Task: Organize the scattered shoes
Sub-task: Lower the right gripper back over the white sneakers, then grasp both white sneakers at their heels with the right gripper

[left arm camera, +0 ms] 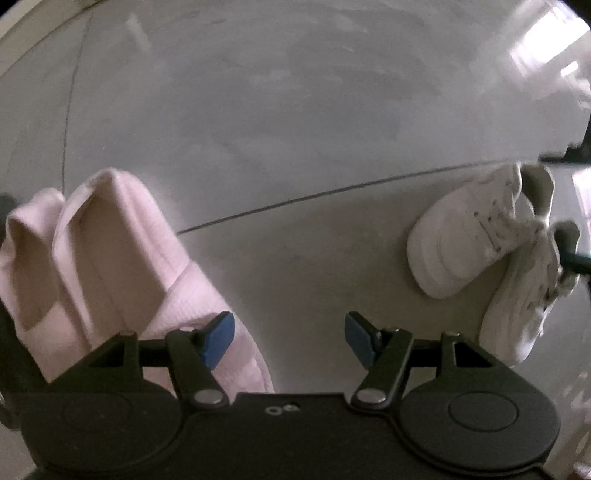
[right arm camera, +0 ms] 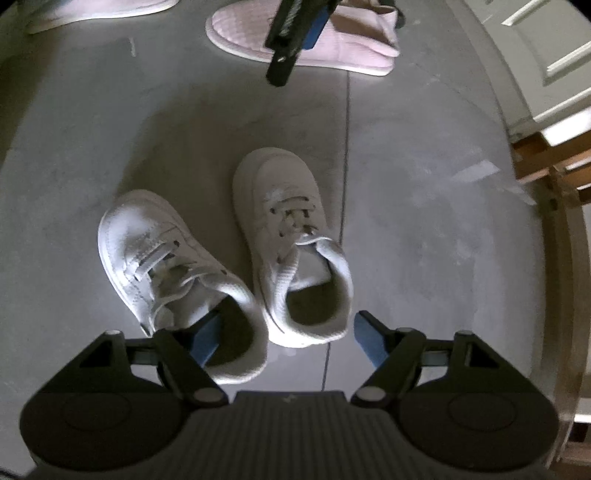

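Two small white sneakers stand side by side on the grey floor, toes away from me: the left sneaker (right arm camera: 162, 258) and the right sneaker (right arm camera: 291, 236). My right gripper (right arm camera: 288, 341) straddles their heels: one blue pad sits inside the left sneaker's opening, the other just outside the right sneaker's heel, not visibly pressing. My left gripper (left arm camera: 289, 338) hangs open over bare floor, beside a pair of pink slippers (left arm camera: 110, 266). From that view the white sneakers (left arm camera: 476, 229) lie at the right. A left gripper finger (right arm camera: 284, 44) shows over a pink slipper (right arm camera: 347, 51).
A white panelled door (right arm camera: 535, 55) and a wooden frame (right arm camera: 546, 162) stand at the right of the right wrist view. A grout line (right arm camera: 345, 147) runs through the tiled floor. Another pink slipper (right arm camera: 103, 11) lies at the top left.
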Action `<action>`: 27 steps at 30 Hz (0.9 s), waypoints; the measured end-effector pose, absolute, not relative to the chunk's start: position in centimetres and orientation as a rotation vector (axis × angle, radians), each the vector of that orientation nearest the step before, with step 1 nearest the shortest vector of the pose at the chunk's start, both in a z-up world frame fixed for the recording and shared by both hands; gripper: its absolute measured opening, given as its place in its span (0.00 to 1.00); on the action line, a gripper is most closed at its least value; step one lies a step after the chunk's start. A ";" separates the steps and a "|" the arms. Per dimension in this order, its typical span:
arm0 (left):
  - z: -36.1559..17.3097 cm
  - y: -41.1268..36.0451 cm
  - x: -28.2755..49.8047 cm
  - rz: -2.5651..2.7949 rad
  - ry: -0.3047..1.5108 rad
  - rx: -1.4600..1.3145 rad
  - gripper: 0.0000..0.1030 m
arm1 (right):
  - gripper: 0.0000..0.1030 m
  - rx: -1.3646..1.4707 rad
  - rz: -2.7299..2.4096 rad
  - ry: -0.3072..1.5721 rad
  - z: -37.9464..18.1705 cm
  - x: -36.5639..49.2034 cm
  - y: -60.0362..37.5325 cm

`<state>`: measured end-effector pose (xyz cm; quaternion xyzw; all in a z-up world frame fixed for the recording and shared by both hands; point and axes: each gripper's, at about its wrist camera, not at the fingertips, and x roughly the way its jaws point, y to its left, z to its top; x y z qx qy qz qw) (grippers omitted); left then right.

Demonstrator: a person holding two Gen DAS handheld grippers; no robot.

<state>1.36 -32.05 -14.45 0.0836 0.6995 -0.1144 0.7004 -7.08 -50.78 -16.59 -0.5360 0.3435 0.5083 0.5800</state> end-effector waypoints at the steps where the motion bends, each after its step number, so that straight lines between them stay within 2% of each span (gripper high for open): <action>1: -14.4 -32.1 1.3 -0.256 1.558 0.188 0.64 | 0.75 -1.259 1.197 0.797 -16.8 -7.0 -50.6; 5: -14.5 -32.2 1.3 -0.256 1.568 0.185 0.64 | 0.75 -1.243 1.220 0.807 -16.9 -6.4 -50.4; 7: -15.2 -31.8 2.1 -0.254 1.575 0.185 0.64 | 0.70 -1.264 1.230 0.805 -16.5 -6.5 -50.5; 15: -15.3 -32.0 1.8 -0.227 1.579 0.168 0.64 | 0.70 -1.287 1.259 0.775 -15.9 -7.7 -51.3; 16: -15.2 -32.1 1.8 -0.230 1.576 0.168 0.64 | 0.68 -1.292 1.266 0.775 -16.0 -7.7 -51.0; 17: -15.2 -32.2 1.9 -0.234 1.574 0.168 0.64 | 0.59 -1.293 1.273 0.781 -16.1 -7.7 -50.8; 19: -15.0 -32.3 1.8 -0.242 1.571 0.170 0.64 | 0.51 -1.274 1.303 0.839 -16.5 -7.7 -50.2; 22: -15.0 -32.4 1.7 -0.251 1.571 0.168 0.64 | 0.46 -1.263 1.311 0.887 -17.7 -7.4 -49.8; 24: -15.0 -32.4 1.6 -0.258 1.573 0.169 0.64 | 0.45 -1.159 1.288 0.974 -17.7 -5.9 -49.7; 27: -15.1 -32.5 1.5 -0.270 1.576 0.170 0.64 | 0.37 -0.970 1.221 1.105 -17.7 -4.2 -50.0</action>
